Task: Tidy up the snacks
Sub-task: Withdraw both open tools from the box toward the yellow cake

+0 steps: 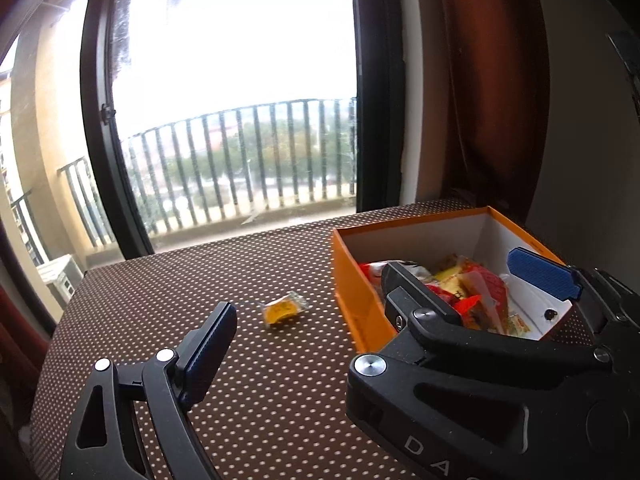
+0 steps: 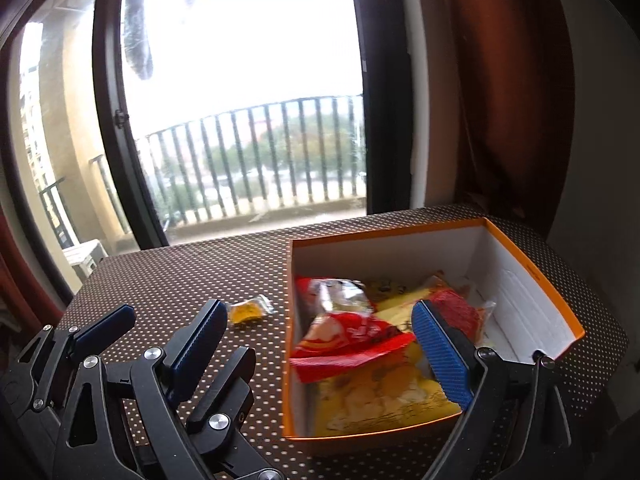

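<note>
- You are holding the left gripper [image 1: 308, 300] spread wide and gripping nothing, low over the dotted table [image 1: 260, 400].
- Your right gripper [image 2: 320, 340] is hanging apart and empty at the orange box [image 2: 532, 272].
- Most snacks [image 2: 352, 336] are already lying inside that box.
- One yellow candy [image 1: 282, 310] is waiting on the table, just left of the box; it looks like your last pickup.

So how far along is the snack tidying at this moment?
Mostly done: several packets already lie in the orange box. Nothing is in hand: the left gripper and right gripper are both open and hold nothing. Left to do: one small yellow snack sits on the dotted table, beside the box.
</note>
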Demonstrator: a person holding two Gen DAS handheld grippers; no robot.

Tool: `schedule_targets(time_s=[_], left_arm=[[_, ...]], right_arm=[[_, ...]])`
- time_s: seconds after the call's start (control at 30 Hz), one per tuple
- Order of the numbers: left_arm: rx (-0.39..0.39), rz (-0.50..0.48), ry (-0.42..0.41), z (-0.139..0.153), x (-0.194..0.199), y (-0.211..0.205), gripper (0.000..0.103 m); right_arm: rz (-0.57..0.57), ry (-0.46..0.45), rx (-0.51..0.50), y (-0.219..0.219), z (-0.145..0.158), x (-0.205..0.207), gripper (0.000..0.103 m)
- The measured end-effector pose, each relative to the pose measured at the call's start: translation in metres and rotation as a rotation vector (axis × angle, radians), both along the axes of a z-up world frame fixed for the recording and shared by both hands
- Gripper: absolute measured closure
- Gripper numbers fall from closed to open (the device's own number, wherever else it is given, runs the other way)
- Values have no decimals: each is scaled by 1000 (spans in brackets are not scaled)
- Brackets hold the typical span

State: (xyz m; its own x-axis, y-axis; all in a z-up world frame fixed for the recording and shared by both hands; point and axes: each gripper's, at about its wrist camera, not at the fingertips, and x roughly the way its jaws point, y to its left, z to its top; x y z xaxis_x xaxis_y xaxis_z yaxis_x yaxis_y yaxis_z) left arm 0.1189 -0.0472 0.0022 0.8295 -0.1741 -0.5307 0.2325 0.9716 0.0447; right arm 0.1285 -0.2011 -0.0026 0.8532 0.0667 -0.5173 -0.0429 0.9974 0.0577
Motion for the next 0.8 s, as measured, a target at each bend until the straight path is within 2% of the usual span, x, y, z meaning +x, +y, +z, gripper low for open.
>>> schedule_targets(time_s=[0.4, 0.8], left_arm=[[1, 59, -15, -6, 3, 43, 8], [33, 129, 37, -31, 31, 77, 4]], right_arm=[[72, -14, 3, 43, -7, 5, 8], [138, 9, -4, 81, -30, 28, 8]])
